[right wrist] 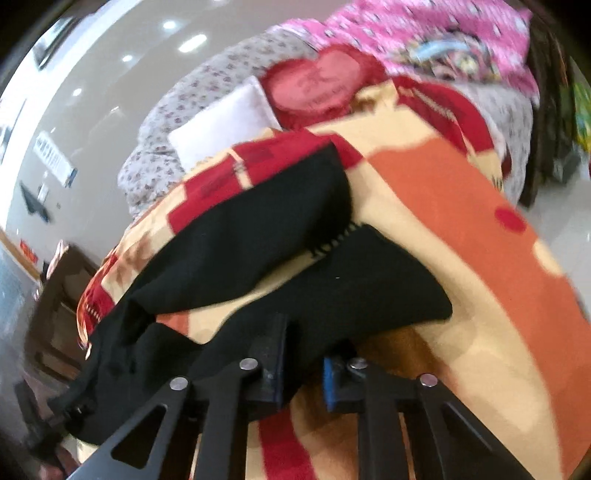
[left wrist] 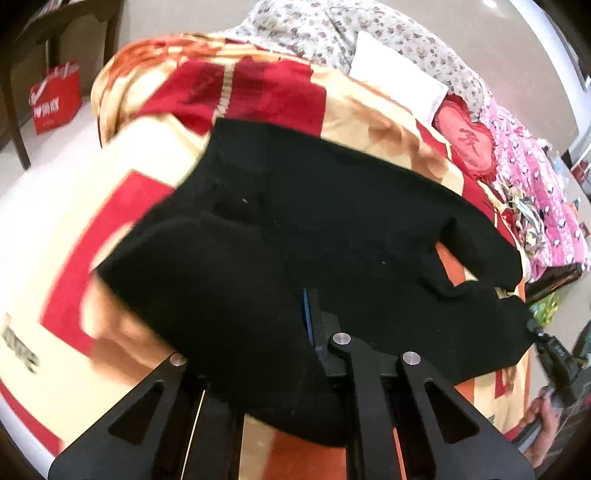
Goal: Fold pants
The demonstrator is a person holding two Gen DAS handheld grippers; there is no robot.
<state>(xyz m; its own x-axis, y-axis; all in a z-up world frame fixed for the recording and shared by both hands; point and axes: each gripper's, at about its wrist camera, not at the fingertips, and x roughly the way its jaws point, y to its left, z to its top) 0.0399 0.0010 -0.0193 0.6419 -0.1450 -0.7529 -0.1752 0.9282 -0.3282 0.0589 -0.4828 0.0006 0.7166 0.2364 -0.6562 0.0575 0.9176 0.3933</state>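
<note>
A bed carries a red, cream and orange blanket point(left wrist: 92, 229), and black pants point(left wrist: 295, 229) lie spread on it near the camera. At the far end rest a white pillow point(left wrist: 399, 85), a red heart-shaped cushion point(left wrist: 465, 136), a floral quilt point(left wrist: 303, 26) and, far right, a pink quilt point(left wrist: 535, 184).

Bedroom with a crowded bed, pale walls and a glossy pale floor

A bed point(left wrist: 122, 229) is spread with a red, cream and orange patterned blanket point(right wrist: 461, 229); behind it lie a grey floral quilt point(left wrist: 369, 26), a white pillow point(left wrist: 395, 85), a red heart-shaped cushion point(left wrist: 465, 136) and a pink printed quilt point(left wrist: 535, 192). In the left wrist view a dark wooden table point(left wrist: 22, 92) stands on the floor point(left wrist: 55, 155) at the upper left, with a red paper bag point(left wrist: 55, 99) beside its leg. In the right wrist view bright spots of light point(right wrist: 170, 26) sit high on the smooth pale surface point(right wrist: 110, 85) behind the bed, and dark wooden furniture point(right wrist: 62, 302) stands at the left
</note>
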